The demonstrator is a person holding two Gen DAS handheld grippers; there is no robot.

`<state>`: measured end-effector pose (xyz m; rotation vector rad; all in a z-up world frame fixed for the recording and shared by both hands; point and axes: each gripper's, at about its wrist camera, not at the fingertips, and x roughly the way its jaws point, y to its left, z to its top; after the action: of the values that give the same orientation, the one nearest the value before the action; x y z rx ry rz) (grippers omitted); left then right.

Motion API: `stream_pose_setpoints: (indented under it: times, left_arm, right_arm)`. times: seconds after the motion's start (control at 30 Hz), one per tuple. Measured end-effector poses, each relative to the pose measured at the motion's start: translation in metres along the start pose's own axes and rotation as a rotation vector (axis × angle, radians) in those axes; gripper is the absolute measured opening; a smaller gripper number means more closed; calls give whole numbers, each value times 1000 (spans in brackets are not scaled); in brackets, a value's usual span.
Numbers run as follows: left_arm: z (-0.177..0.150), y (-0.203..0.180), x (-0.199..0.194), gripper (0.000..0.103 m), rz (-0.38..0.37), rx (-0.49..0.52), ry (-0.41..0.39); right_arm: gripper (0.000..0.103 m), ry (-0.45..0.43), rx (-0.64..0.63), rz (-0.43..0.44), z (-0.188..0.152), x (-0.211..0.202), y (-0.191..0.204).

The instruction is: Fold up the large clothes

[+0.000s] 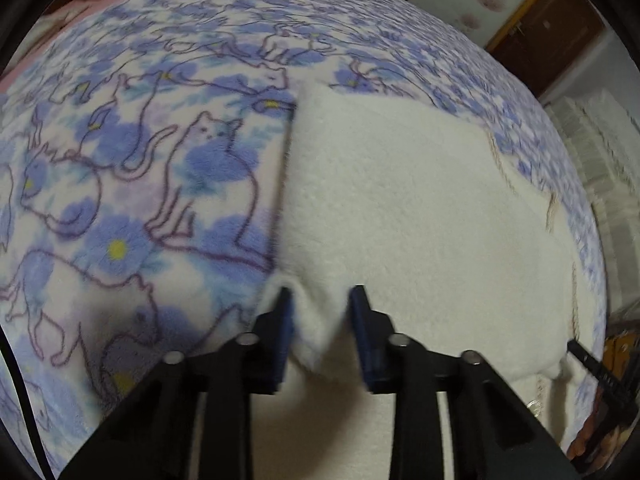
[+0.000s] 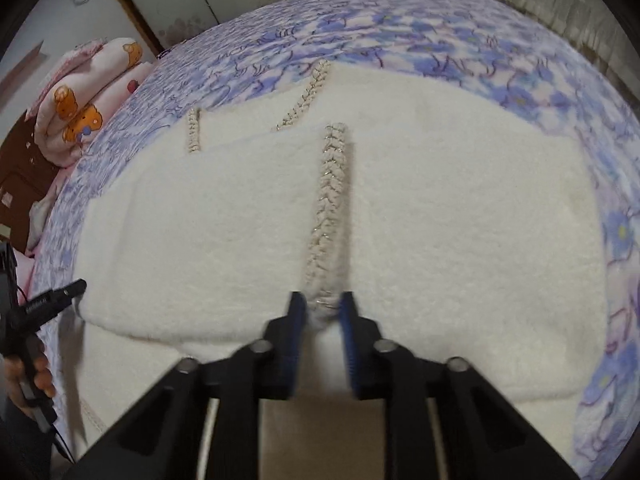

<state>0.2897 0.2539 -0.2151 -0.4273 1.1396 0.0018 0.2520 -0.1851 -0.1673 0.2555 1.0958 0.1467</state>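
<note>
A cream fleece garment (image 1: 400, 208) with braided trim (image 2: 330, 196) lies spread on the bed, filling the middle of both views. My left gripper (image 1: 322, 300) is shut on a fold of the garment's near left edge; the cloth bunches between its blue pads. My right gripper (image 2: 324, 304) is shut on the near end of the braided trim strip. In the right wrist view the left gripper (image 2: 60, 296) shows at the left edge at the garment's corner, held by a hand (image 2: 28, 376).
A blue-and-white blanket with cat and flower prints (image 1: 132, 184) covers the bed. Folded pink bedding with bear prints (image 2: 88, 96) lies at the far left. Wooden furniture (image 1: 548, 28) and a floral wall stand beyond the bed.
</note>
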Motion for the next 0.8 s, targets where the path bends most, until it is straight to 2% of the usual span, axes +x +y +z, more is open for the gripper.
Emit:
stream_pose_setpoints:
  times: [0.1,0.2,0.3,0.33,0.4,0.43,0.47,0.53,0.6,0.7,0.8]
  left_arm:
    - [1,9,-1,19,-30,-6,1]
    - [0,4,2,20,0,43,3]
    - [2,-3,1,24,36,79,27]
    - [3,-6,0,29,56,93,39]
    - [2,-14,-8,42,125,136,38]
    - [2,-21,-15,55,178,172,8]
    - [1,-29,-24,64,201,206,-33]
    - [-1,-48,-38,71,198,272,-100]
    - [0,-69,-42,72,156,316,-126]
    - [2,-96,-30,72,94,338,-117]
    - [4,-114,-7,72,75,334,-102]
  right_arm:
    - [14,-45,67,104,-13,-28,-7]
    - [14,-20,31,48,-29,-21,-2]
    - [14,-1,9,5,-34,-6,-2]
    - [15,-8,10,-9,-32,-9,-1]
    - [22,-31,6,-62,-26,-19,4]
    - [25,-57,-12,-108,-23,-25,9]
    - [29,-92,-39,-148,-21,-32,17]
    - [33,-141,-95,-182,-17,-37,34]
    - [33,-134,-137,-118,-11,-30,55]
    - [33,-100,-182,-17,-5,-8,93]
    - [33,-106,-243,23,1,17,129]
